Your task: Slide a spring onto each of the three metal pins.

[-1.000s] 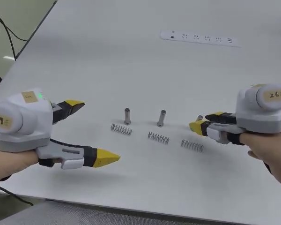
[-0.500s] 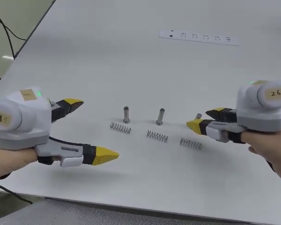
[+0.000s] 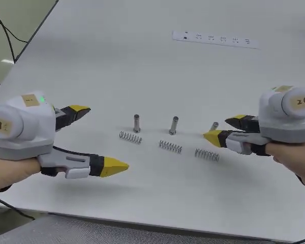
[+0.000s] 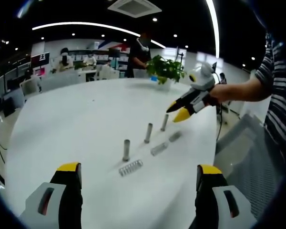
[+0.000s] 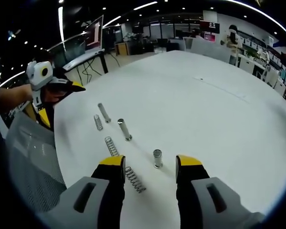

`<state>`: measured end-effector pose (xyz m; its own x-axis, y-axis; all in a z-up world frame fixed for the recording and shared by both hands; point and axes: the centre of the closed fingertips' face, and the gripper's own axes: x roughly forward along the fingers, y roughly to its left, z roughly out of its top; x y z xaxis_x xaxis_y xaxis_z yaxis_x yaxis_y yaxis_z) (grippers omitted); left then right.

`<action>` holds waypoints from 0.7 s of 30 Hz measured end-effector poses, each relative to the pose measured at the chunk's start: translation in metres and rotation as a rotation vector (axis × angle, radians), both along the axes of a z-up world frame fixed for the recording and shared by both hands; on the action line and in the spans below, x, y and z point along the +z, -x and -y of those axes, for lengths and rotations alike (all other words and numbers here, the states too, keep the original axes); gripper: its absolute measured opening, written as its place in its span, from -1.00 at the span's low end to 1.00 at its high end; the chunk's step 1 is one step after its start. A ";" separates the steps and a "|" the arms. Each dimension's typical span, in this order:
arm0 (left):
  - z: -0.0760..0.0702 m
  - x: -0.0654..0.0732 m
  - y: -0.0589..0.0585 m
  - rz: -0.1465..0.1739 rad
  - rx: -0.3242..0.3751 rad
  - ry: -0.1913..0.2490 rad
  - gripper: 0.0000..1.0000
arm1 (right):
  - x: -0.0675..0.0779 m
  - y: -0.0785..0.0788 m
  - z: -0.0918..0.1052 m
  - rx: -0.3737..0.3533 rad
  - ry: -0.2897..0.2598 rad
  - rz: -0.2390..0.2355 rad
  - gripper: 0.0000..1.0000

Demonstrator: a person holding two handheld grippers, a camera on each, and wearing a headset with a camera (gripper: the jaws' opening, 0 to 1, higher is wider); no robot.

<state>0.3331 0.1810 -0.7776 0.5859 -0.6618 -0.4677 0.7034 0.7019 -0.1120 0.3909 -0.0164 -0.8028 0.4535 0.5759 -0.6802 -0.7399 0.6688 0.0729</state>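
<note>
Since a second ago the right gripper point(image 3: 223, 128) has drawn back a little toward the person, baring more of the right pin point(image 3: 214, 126) behind its yellow tip. The left gripper point(image 3: 100, 137) is much where it was. Both are released and carry nothing, the left spread wide, the right less so.

Just beyond the tips, the left spring point(image 3: 130, 137), middle spring point(image 3: 171, 147) and right spring point(image 3: 207, 155) lie flat on the white workbench point(image 3: 142, 66). Each lies in front of its own upright steel pin, the left pin point(image 3: 136, 123) and middle pin point(image 3: 174, 125) among them. All three pins are bare, and that pairing probably gives each spring a short trip.

The head view half hides the right pin. The right gripper view shows it standing just past its jaws, between them, with the right spring point(image 5: 133, 179) beside the left jaw. The left gripper view shows the left spring point(image 4: 130, 167) lined up between its own jaws. A white power strip point(image 3: 216, 39) lies far back.
</note>
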 end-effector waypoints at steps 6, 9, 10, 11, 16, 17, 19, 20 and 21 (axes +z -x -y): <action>-0.001 0.001 0.000 0.002 0.000 0.001 0.96 | -0.001 0.004 0.002 0.041 0.038 0.023 -0.17; -0.001 0.001 0.000 0.000 0.002 0.000 0.95 | -0.002 0.005 0.003 0.098 0.083 0.047 -0.17; -0.002 0.001 0.000 0.000 0.001 -0.001 0.95 | -0.003 0.006 0.003 0.118 0.094 0.055 -0.17; -0.001 0.001 0.000 0.000 0.001 -0.001 0.95 | -0.003 0.006 0.003 0.129 0.099 0.058 -0.17; -0.003 -0.001 0.003 -0.005 -0.003 -0.009 0.95 | -0.005 0.009 0.009 0.165 0.142 0.069 -0.18; -0.003 -0.001 0.003 -0.006 -0.002 -0.009 0.95 | -0.007 0.009 0.010 0.175 0.158 0.075 -0.18; -0.004 -0.001 0.003 -0.006 -0.001 -0.008 0.96 | -0.008 0.011 0.011 0.193 0.175 0.080 -0.18; -0.004 -0.001 0.003 -0.006 -0.001 -0.007 0.96 | -0.008 0.012 0.011 0.199 0.177 0.083 -0.19; -0.004 -0.001 0.003 -0.005 0.000 -0.007 0.96 | -0.009 0.013 0.011 0.212 0.186 0.083 -0.19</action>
<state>0.3299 0.1854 -0.7783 0.5833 -0.6585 -0.4757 0.7029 0.7026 -0.1107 0.3779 -0.0278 -0.8120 0.3948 0.5323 -0.7489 -0.8627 0.4952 -0.1029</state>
